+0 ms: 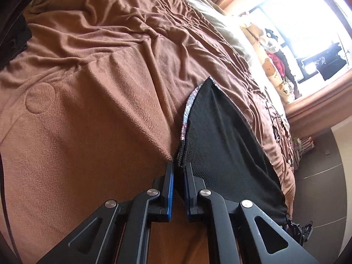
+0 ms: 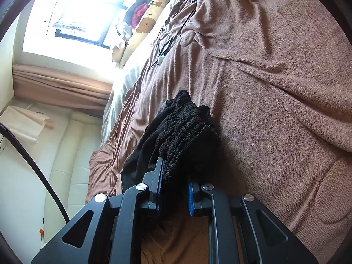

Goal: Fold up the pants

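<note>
The black knitted pants hang stretched between the two grippers above a brown fleece blanket that covers the bed. In the left wrist view the cloth spreads as a dark, taut sheet from the fingertips toward one o'clock, its far edge trimmed with a pale patterned band, and its lower corner runs to four o'clock. The left gripper is clamped on an edge of the pants, its blue-padded jaws nearly together with the fabric pinched between them. In the right wrist view the pants bunch in a thick ribbed wad just beyond the fingertips, at twelve o'clock from them. The right gripper is closed on that wad, which fills the narrow gap between its jaws. Outward, cream cushions printed with bears lie at the head of the bed toward eleven o'clock, under a bright window with a brown curtain, and a white padded bench sits at nine o'clock.
</note>
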`<action>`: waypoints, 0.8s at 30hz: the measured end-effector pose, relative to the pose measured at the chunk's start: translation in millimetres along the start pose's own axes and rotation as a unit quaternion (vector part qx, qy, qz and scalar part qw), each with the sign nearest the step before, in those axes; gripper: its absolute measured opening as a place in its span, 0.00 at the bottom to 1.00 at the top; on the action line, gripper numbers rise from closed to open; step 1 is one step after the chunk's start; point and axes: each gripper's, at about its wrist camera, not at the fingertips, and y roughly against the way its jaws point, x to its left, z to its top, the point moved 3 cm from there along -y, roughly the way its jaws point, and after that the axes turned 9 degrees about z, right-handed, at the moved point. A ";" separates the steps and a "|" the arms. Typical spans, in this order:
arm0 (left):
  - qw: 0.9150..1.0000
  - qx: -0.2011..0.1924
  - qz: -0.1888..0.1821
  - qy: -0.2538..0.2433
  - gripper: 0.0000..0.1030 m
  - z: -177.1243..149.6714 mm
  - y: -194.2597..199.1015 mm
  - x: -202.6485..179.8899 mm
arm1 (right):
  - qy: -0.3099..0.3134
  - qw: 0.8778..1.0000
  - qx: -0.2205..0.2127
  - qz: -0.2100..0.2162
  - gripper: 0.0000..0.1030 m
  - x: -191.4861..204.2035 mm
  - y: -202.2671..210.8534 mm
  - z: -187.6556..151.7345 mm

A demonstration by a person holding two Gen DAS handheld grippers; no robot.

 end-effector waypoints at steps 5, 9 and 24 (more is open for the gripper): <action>1.000 -0.004 -0.005 0.002 0.08 -7.8 12.6 5.6 | 0.006 1.000 0.001 -0.003 0.14 3.9 7.3 -4.5; 1.000 -0.001 -0.006 0.013 0.07 -17.5 19.4 21.8 | 0.013 1.000 0.006 -0.008 0.14 10.4 14.5 -9.9; 0.999 -0.004 -0.028 0.045 0.07 -70.6 64.8 77.2 | 0.039 0.998 0.044 -0.007 0.14 26.4 47.7 -39.7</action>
